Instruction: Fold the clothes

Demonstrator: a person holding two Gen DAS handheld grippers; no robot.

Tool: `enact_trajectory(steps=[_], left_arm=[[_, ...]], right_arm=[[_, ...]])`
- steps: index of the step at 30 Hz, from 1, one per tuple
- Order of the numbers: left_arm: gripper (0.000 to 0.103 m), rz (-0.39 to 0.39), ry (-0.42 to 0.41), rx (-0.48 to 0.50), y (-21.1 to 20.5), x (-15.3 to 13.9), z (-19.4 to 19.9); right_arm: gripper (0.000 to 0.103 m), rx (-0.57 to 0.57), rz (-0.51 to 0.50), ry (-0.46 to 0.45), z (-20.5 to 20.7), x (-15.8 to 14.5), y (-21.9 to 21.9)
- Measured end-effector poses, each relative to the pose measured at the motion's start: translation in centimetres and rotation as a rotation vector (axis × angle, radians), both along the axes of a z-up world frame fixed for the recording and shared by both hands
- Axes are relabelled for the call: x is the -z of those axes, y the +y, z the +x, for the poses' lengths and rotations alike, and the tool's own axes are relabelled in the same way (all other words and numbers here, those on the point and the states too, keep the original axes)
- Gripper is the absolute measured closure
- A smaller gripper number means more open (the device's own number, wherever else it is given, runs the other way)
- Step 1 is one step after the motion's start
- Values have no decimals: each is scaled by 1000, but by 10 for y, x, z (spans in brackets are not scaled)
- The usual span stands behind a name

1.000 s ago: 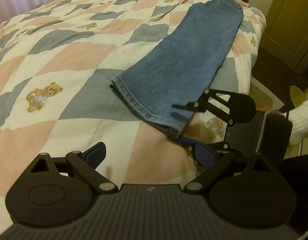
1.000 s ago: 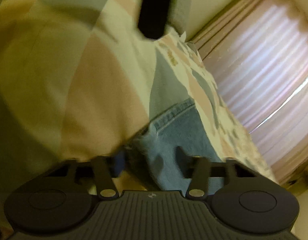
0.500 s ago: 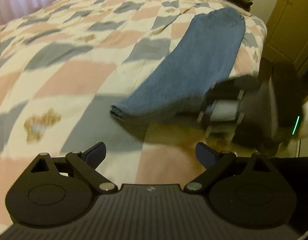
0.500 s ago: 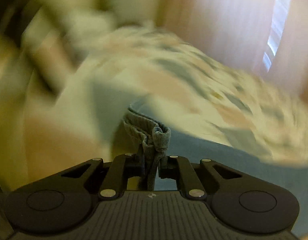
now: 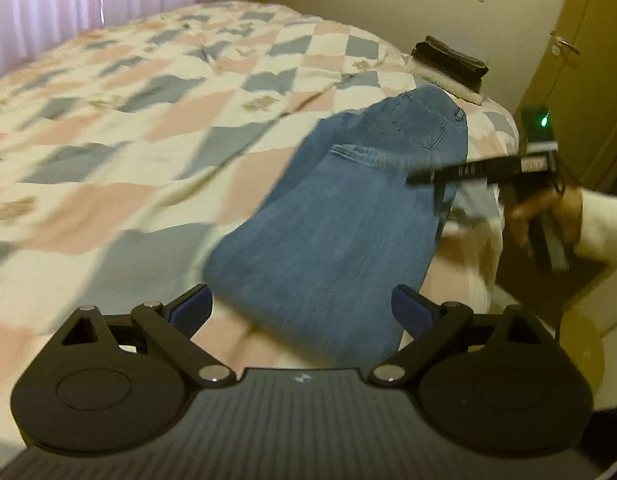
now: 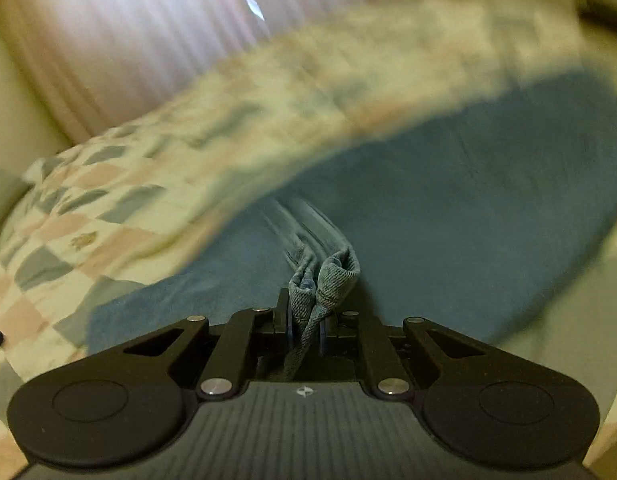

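Blue jeans [image 5: 332, 232] lie along the right side of a patchwork quilt [image 5: 120, 128], their lower half doubled back toward the waist. My left gripper [image 5: 302, 312] is open just above the near fold, its blue pads [image 5: 190, 308] wide apart and holding nothing. My right gripper [image 5: 424, 178], held by a hand [image 5: 540, 216] in a white sleeve, hovers over the jeans' right side near the back pocket. In the right wrist view my right gripper [image 6: 306, 332] is shut on the bunched hems [image 6: 328, 280], with denim [image 6: 468, 208] spread below.
A stack of dark and pale folded clothes [image 5: 448, 66] sits at the bed's far corner. A yellow-brown door [image 5: 580, 80] stands to the right, with floor beyond the bed's edge. Pink curtains [image 5: 44, 4] hang behind the bed.
My right gripper closed on the leg hems at the near end and carried them up and over toward the waist, folding the jeans. My left gripper stayed open and moved closer to the fold.
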State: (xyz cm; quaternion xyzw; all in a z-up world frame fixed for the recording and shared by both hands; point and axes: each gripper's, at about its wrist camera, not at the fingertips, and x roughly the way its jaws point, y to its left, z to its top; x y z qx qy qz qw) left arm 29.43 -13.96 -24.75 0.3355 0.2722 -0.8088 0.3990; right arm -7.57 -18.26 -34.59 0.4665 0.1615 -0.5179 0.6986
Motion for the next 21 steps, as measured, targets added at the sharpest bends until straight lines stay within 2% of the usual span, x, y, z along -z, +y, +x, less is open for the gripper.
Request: enact_trajectory(steps=[2,3,4,5,7,9,12,15,16,19,21], left_arm=[[10,26,-8,-13,-12,14,-32],[10,39,-12,-20,-18,21,-47],[10,48,-14,-26,-21,25,-56],[10,55,-15,-33,-22,27,-62],[10,67,-23,-46,-23,26,-69],[10,70,-32,-57,-25,23,-72],[10,73,-34,-69,-30,22,-71],[10,87,-22,-77,-34,22,-66],[10,95,-24,-76,-38,25,-66],[10,107,-10,-59,-50,28,-62],[10,114,2,-47,-57,29,-60]], right_arm=[[78,-39,85,-122,-25,19,-10],[71,-78,93,-176,-29,22,-14],[57,-112,98,-226,-34,22,-18],[52,-139,104,-269,-40,20,-21],[52,-176,136,-340,-45,23,-36],[51,-182,178,-452,-57,30,-52],[51,-227,184,-581,-68,30,-66],[53,-229,277,-501,-67,39,-85],[61,-204,326,-496,-69,43,-91],[59,-136,430,-518,-76,46,-106],[59,-168,446,-474,-71,43,-113]])
